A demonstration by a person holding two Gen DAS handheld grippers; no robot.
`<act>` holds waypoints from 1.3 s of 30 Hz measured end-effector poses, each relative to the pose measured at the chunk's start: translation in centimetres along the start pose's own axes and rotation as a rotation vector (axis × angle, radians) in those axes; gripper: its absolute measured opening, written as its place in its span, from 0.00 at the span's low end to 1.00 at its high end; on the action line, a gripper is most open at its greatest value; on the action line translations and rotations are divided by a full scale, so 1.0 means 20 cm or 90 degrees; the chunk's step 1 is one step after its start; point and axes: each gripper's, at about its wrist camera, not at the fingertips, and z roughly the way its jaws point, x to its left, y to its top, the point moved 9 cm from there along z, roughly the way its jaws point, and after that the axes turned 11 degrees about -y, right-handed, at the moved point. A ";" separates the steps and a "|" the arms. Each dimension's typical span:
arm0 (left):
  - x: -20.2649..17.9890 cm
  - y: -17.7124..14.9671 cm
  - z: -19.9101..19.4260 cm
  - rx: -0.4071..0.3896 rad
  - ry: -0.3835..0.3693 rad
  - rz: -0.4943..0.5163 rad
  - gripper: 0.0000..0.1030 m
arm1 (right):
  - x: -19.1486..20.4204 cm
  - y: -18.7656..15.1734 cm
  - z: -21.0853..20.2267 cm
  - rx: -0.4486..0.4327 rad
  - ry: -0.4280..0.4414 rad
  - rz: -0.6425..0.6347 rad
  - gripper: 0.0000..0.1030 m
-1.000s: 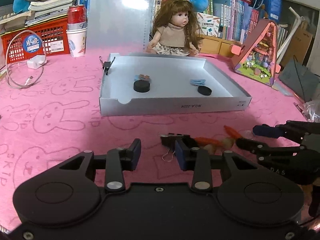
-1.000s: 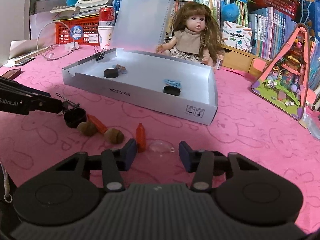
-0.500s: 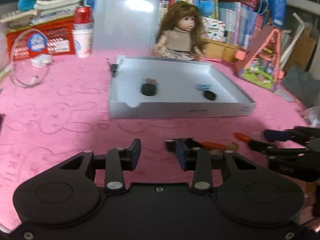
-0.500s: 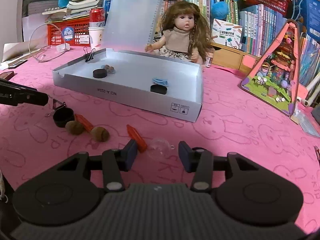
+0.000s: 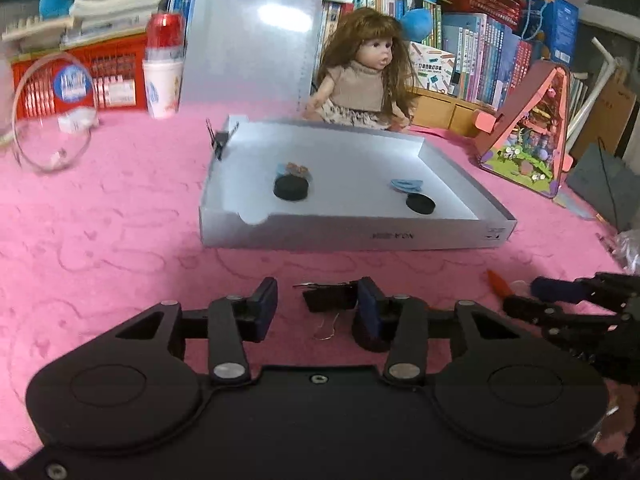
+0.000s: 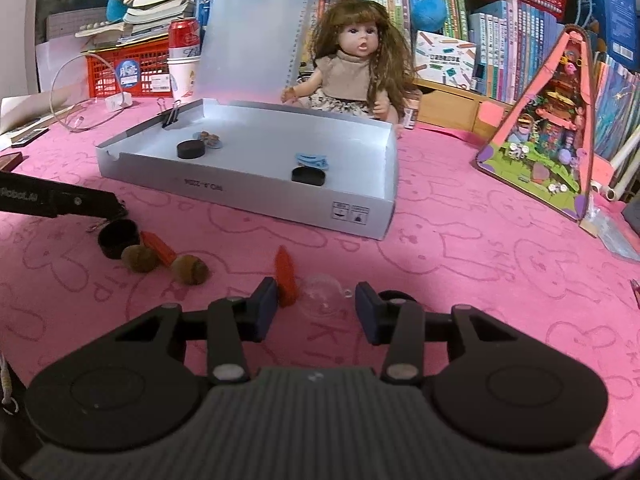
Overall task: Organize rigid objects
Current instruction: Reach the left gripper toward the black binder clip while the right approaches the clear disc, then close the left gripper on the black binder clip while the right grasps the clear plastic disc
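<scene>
My left gripper (image 5: 318, 307) hovers low over the pink cloth, its jaws opening. A black binder clip (image 5: 329, 300) lies between the fingers against the right one, and no pad presses on it. A black cap (image 6: 119, 238) sits just past that fingertip. My right gripper (image 6: 317, 306) is closing around a clear plastic dome (image 6: 320, 295), with gaps still showing on both sides. An orange piece (image 6: 286, 274) lies by its left finger. Two brown balls (image 6: 140, 258) and another orange piece (image 6: 160, 246) lie further left. The white tray (image 6: 240, 192) holds black discs and blue bits.
Behind the tray sit a doll (image 6: 356, 68) and an upright clipboard (image 6: 256, 28). A red basket (image 6: 120, 68), a can on a cup (image 6: 182, 56), a pink triangular toy house (image 6: 560, 132) and shelves of books ring the pink cloth.
My left fingers stand a little wider apart than before. My right fingers have drawn in around the clear dome. Neither hand has shifted much.
</scene>
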 end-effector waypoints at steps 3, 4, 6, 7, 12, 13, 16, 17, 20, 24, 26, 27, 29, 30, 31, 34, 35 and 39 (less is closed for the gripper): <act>0.00 0.02 -0.03 -0.018 0.033 0.033 0.42 | 0.00 0.00 0.00 0.001 0.006 0.008 0.46; 0.00 0.02 -0.04 -0.023 0.048 0.043 0.42 | 0.01 0.00 0.00 0.000 0.009 0.008 0.46; 0.01 0.02 -0.04 -0.018 0.070 0.056 0.40 | 0.03 0.00 0.00 -0.004 0.021 0.003 0.45; 0.02 0.02 -0.03 -0.011 0.073 0.054 0.40 | 0.04 0.00 -0.01 -0.007 0.028 0.000 0.45; 0.06 0.00 -0.04 -0.010 0.068 0.022 0.42 | 0.10 0.00 -0.06 -0.021 0.091 -0.001 0.48; 0.07 0.00 -0.05 -0.014 0.075 0.022 0.42 | 0.10 0.01 -0.07 -0.025 0.094 -0.002 0.48; 0.10 0.02 -0.06 -0.021 0.094 0.022 0.42 | 0.09 0.02 -0.08 -0.032 0.085 -0.009 0.48; 0.11 0.02 -0.06 -0.021 0.094 0.018 0.42 | 0.08 0.02 -0.08 -0.032 0.082 -0.009 0.48; 0.13 0.03 -0.08 -0.028 0.106 0.010 0.42 | 0.03 0.02 -0.08 -0.031 0.070 -0.002 0.48; 0.16 0.05 -0.11 -0.053 0.147 -0.001 0.40 | -0.01 0.01 -0.07 -0.027 0.061 0.010 0.48; 0.15 0.05 -0.12 -0.058 0.134 -0.001 0.40 | 0.00 0.01 -0.06 -0.025 0.059 0.005 0.48; 0.14 0.05 -0.12 -0.058 0.123 0.000 0.40 | 0.01 0.00 -0.05 -0.027 0.056 -0.003 0.48; 0.10 0.05 -0.12 -0.056 0.105 0.003 0.41 | 0.03 0.00 -0.05 -0.031 0.055 -0.016 0.48; 0.08 0.04 -0.11 -0.054 0.095 0.008 0.41 | 0.05 0.00 -0.05 -0.033 0.058 -0.020 0.48; 0.05 0.03 -0.11 -0.052 0.087 0.014 0.42 | 0.06 0.00 -0.05 -0.035 0.060 -0.022 0.48; 0.02 0.01 -0.06 -0.043 0.083 0.022 0.45 | 0.08 0.00 -0.03 -0.039 0.044 -0.020 0.48; 0.02 0.00 -0.04 -0.036 0.086 0.021 0.45 | 0.09 0.00 -0.02 -0.040 0.037 -0.016 0.49; 0.04 -0.02 0.03 -0.024 0.090 -0.005 0.45 | 0.08 -0.01 -0.01 -0.045 0.028 0.009 0.50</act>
